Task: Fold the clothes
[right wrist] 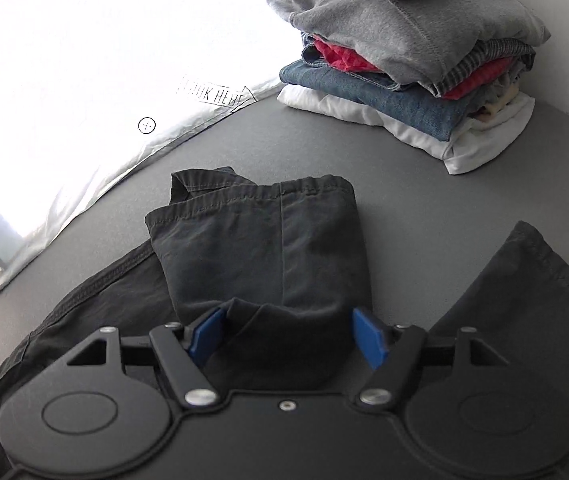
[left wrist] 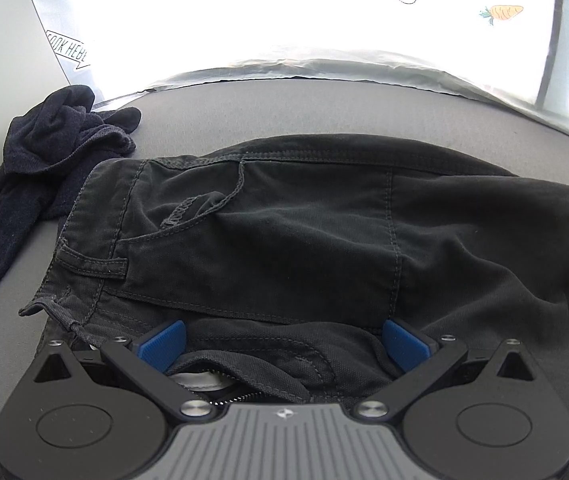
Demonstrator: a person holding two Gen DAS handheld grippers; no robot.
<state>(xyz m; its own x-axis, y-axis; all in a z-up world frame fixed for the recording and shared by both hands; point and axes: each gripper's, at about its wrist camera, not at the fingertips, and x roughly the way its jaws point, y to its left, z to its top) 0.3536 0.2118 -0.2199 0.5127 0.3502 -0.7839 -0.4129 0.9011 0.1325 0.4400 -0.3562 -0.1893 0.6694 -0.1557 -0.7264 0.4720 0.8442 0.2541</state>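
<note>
A pair of black trousers (left wrist: 292, 232) lies on the grey table (left wrist: 284, 108). In the left wrist view I see the waistband end with a belt loop, a pocket and the zip. My left gripper (left wrist: 284, 344) is open, its blue pads (left wrist: 164, 344) on either side of the waistband fabric near the zip. In the right wrist view the trouser legs (right wrist: 268, 248) are folded back on themselves, hems toward the far side. My right gripper (right wrist: 288, 336) is open, with a raised fold of the leg fabric between its blue pads (right wrist: 370, 336).
A crumpled dark navy garment (left wrist: 44, 152) lies at the left of the trousers. A stack of folded clothes (right wrist: 412, 60), grey, red, denim and white, stands at the far right. A bright white sheet with "LOOK HERE" print (right wrist: 214, 94) borders the table's far edge.
</note>
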